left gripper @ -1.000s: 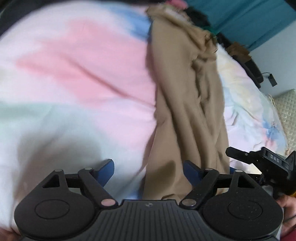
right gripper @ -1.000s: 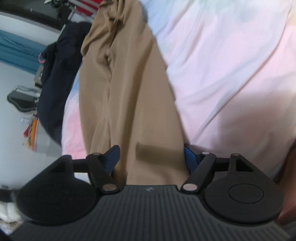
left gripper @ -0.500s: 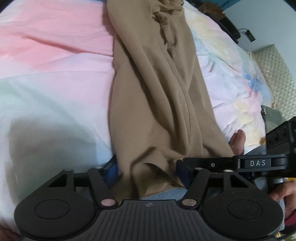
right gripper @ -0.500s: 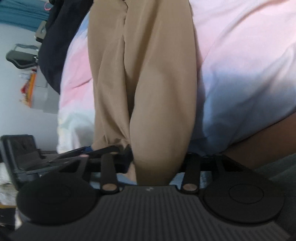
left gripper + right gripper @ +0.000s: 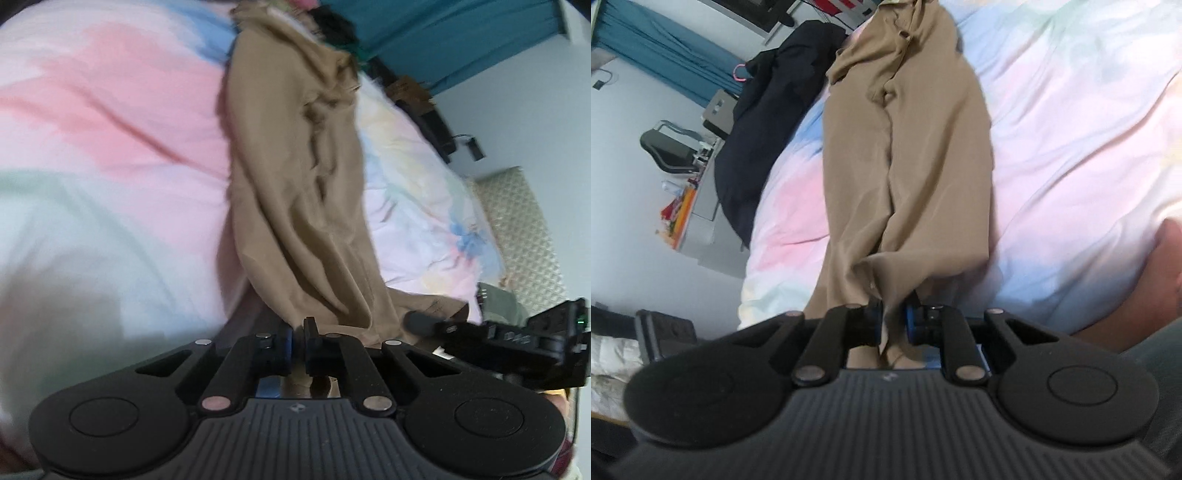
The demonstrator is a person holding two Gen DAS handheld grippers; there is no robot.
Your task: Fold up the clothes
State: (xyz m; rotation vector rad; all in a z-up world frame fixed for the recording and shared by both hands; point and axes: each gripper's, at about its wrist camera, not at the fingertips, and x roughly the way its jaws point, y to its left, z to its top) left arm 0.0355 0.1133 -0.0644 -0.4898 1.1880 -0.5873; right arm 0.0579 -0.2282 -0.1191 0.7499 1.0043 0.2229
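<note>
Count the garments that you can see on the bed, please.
2: the tan trousers lie along the middle of the bed, and a dark garment is heaped at its far left edge. More may be hidden beyond the frame.

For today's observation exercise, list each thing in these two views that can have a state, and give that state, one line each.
Left tongs: shut on the tan trousers' near end.
Right tongs: shut on the same near end.
Tan trousers: stretched lengthwise on the bed, creased, not yet folded.
Pastel bedsheet: spread out, lightly wrinkled.
Dark garment: heaped at the bed's edge, unfolded.
</note>
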